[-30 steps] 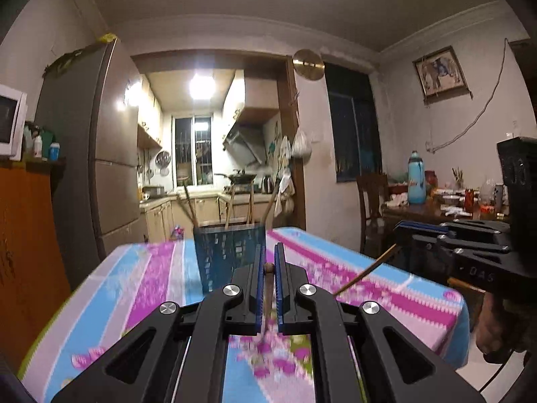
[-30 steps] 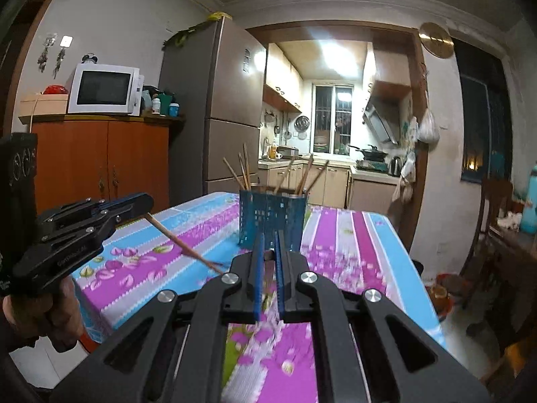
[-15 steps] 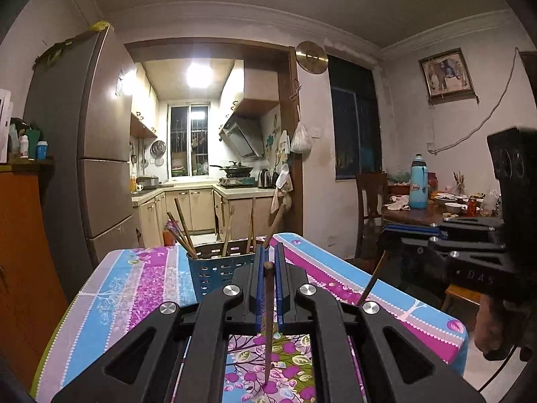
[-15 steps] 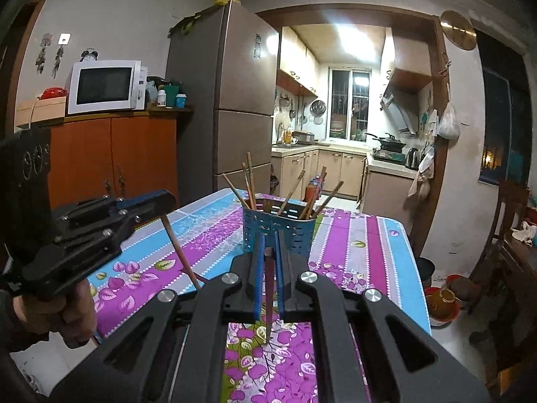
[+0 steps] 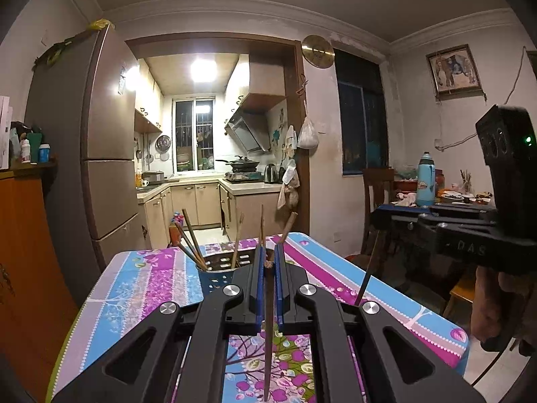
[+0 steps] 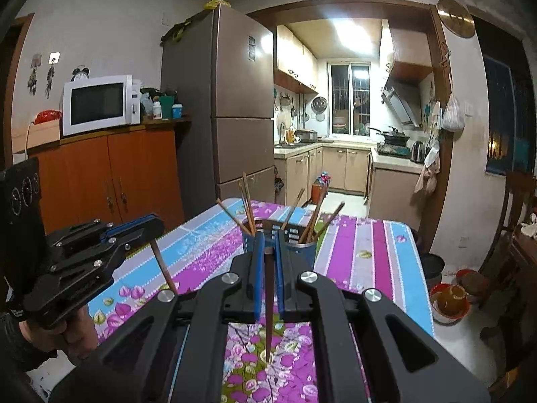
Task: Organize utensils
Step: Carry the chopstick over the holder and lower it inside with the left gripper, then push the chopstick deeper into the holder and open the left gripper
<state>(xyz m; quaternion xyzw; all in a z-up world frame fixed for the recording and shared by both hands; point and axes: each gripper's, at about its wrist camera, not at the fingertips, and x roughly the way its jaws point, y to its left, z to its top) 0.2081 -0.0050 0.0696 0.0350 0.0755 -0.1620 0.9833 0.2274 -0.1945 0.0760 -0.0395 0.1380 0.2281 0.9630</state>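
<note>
A blue perforated utensil holder (image 5: 214, 277) (image 6: 303, 252) stands on the table with several wooden chopsticks leaning in it. My left gripper (image 5: 267, 262) is shut on a brown chopstick (image 5: 268, 336) that hangs point down, just in front of the holder. My right gripper (image 6: 268, 252) is shut on another chopstick (image 6: 269, 305), also point down, close to the holder. Each gripper shows in the other's view, the right one (image 5: 396, 215) and the left one (image 6: 147, 226), each with its chopstick.
The table (image 5: 144, 288) has a floral pink, blue and purple cloth. A fridge (image 6: 235, 107) and an orange cabinet (image 6: 110, 174) with a microwave stand left. A chair and a cluttered side table (image 5: 436, 201) stand right. A bowl stack (image 6: 449, 302) is on the floor.
Both grippers have risen and tilted, so each chopstick went from lying along the table to hanging point down. The holder now sits lower and closer in both views.
</note>
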